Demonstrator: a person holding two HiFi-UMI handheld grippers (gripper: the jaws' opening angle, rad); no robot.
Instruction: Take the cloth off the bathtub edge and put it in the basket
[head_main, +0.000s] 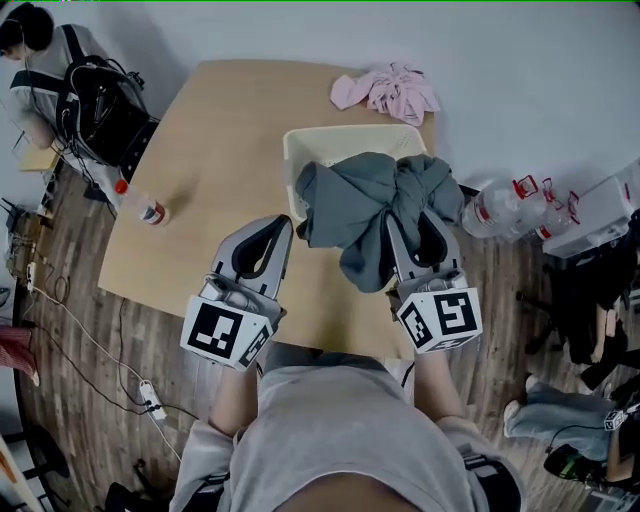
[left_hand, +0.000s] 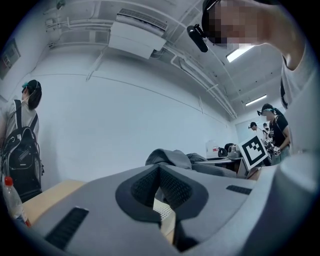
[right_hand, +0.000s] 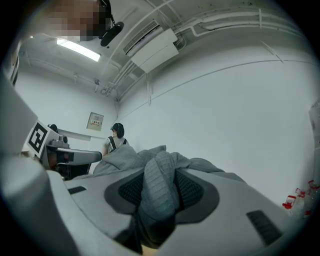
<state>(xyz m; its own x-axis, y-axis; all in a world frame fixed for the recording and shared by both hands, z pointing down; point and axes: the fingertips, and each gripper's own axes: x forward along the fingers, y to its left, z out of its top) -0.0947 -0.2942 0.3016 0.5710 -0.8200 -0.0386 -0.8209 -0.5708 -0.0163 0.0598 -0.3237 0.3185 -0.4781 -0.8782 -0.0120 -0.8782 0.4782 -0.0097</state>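
Inside of basket (head_main: 340, 134) largely under grey cloth (head_main: 365, 200)

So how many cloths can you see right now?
2. A grey cloth hangs over the basket, clamped in the right gripper; a pink cloth lies on the table beyond. The basket may hide more.

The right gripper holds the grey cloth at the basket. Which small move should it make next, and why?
Probably move the right gripper a little forward, toward the middle of the basket, before opening. Its jaws pinch the grey cloth, and part of it hangs outside the near rim.
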